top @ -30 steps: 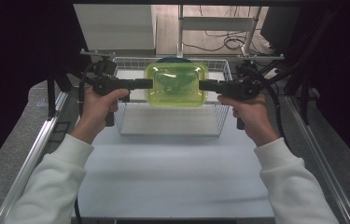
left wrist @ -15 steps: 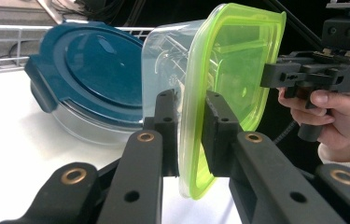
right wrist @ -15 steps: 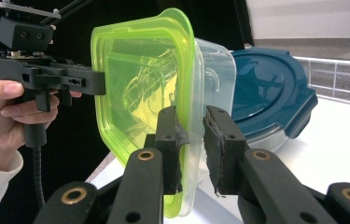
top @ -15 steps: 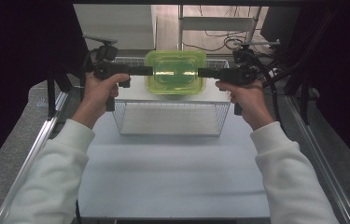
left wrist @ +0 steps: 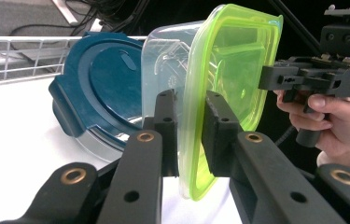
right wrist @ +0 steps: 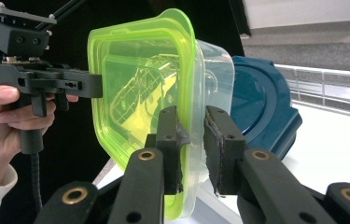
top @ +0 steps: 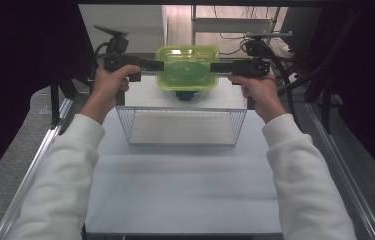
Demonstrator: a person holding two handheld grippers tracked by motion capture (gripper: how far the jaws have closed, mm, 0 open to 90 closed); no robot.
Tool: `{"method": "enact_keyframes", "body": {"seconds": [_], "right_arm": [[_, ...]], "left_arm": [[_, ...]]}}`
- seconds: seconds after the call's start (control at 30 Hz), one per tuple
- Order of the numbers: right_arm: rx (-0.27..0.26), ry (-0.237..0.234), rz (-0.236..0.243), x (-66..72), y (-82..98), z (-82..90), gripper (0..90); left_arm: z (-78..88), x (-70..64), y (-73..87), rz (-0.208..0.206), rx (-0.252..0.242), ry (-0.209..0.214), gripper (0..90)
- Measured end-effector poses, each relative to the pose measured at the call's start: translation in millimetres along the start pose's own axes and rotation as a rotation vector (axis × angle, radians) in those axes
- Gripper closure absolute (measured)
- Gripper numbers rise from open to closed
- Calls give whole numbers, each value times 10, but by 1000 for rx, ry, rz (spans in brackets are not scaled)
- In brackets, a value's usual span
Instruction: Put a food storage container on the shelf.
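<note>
Both tools, left tool [top: 159, 65] and right tool [top: 215, 67], are clamping opposite short ends of the clear rectangular plastic container with a lime-green lid [top: 187, 66]. I am holding it level between them, long axis running tool to tool, above the dark blue-lidded container [left wrist: 99, 88] beyond the wire basket [top: 182, 126] on the white worktop [top: 182, 185].

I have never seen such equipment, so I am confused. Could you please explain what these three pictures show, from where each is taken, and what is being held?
A person in white sleeves holds a black two-jaw hand tool in each hand. One camera looks down from above; the other two ride on the tools and look along their jaws. The left tool and right tool each clamp one end of a clear plastic box with a lime-green lid, carried in the air. Beneath it, on the white table, stands a wire basket. Behind the basket lies a dark blue lidded container.
</note>
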State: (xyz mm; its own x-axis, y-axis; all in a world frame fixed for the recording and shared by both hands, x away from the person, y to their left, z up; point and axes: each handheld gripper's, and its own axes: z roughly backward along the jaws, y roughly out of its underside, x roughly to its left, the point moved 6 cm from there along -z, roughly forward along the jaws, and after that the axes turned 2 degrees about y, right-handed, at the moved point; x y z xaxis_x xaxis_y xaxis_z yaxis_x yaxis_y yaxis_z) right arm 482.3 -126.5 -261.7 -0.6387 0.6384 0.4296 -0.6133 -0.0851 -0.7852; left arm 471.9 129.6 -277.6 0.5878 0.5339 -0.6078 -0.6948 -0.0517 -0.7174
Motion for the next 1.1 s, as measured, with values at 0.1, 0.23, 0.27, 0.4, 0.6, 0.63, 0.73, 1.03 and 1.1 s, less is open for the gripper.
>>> {"method": "enact_keyframes", "body": {"seconds": [0.1,0.23,0.27,0.4,0.6,0.63,0.73,1.03,1.1], "right_arm": [[13,1,-18,-41,-41,-45,749],[41,1,-49,-103,-60,-127,748],[40,-1,-59,-114,-66,-138,747],[58,1,-100,-198,-90,-190,749],[82,-4,-169,-309,-117,-288,725],[90,-11,-186,-330,-114,-311,720],[83,-31,-233,-389,-115,-350,711],[26,-67,-299,-457,-87,-381,672],[16,-62,-294,-465,-76,-383,623]], "left_arm": [[-20,81,-22,28,18,9,779],[-58,187,-36,69,18,25,775],[-64,197,-45,79,14,27,774],[-98,237,-80,119,2,43,767],[-149,356,-124,199,-17,37,771],[-158,375,-128,215,-21,46,767],[-177,417,-132,240,-23,55,755],[-217,463,-114,250,-34,85,723],[-242,454,-116,229,-40,79,652]]}}
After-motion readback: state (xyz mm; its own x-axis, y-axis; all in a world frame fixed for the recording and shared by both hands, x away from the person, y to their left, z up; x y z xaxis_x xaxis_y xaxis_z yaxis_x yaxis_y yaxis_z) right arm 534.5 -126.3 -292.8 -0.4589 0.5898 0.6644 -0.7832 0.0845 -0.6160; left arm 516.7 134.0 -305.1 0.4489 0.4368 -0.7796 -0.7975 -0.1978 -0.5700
